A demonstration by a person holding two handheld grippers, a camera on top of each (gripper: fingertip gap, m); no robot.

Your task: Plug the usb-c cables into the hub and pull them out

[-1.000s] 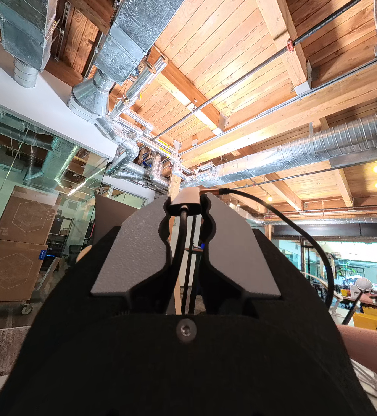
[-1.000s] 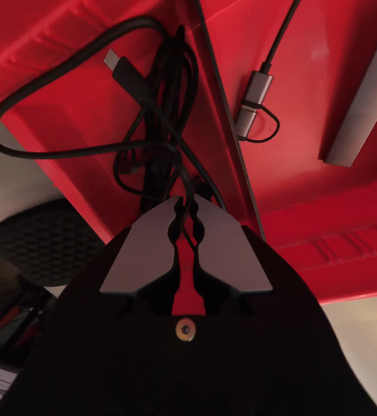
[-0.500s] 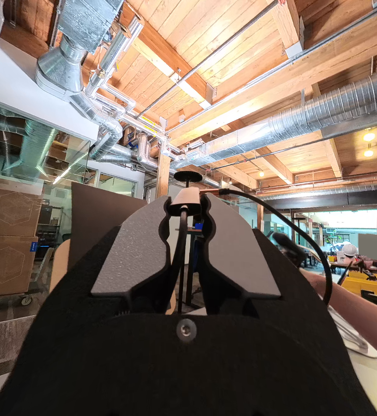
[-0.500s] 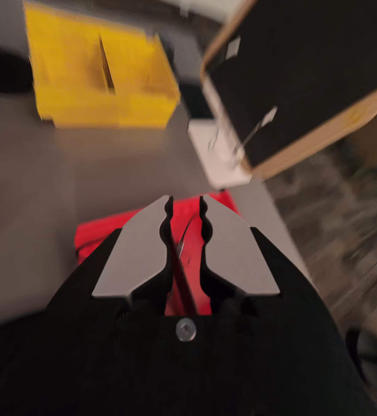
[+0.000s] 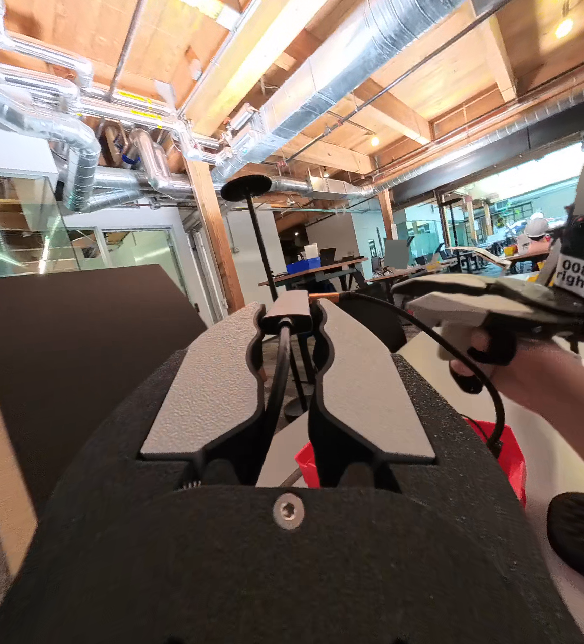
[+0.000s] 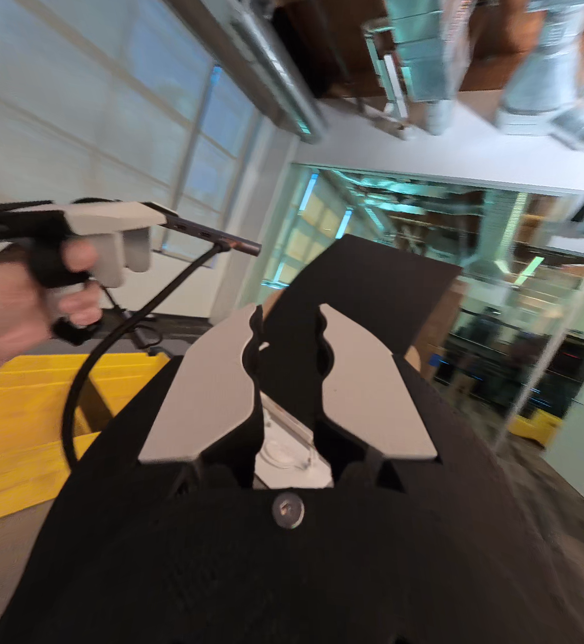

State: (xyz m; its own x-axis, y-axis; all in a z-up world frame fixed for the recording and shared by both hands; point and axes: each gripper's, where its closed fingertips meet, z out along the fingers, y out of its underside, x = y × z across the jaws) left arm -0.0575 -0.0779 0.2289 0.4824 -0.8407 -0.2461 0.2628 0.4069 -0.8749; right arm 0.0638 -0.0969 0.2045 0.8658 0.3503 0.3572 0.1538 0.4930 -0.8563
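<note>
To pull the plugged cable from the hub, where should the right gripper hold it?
Grip the copper plug, not the cord, coming from the side where it juts out of the hub; the left gripper clamps the hub, so pull straight along it.

Bright daylight, wide-angle warp, right view blurred

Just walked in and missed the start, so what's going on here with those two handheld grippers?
A person holds a gripper in each hand. The left gripper has its jaws shut on a slim grey metal hub, raised in the air, with a black cable with a copper-coloured plug already in the hub's side. The right gripper has its jaws open and empty, close beside the hub. A red plastic bin sits on the table below.
</note>
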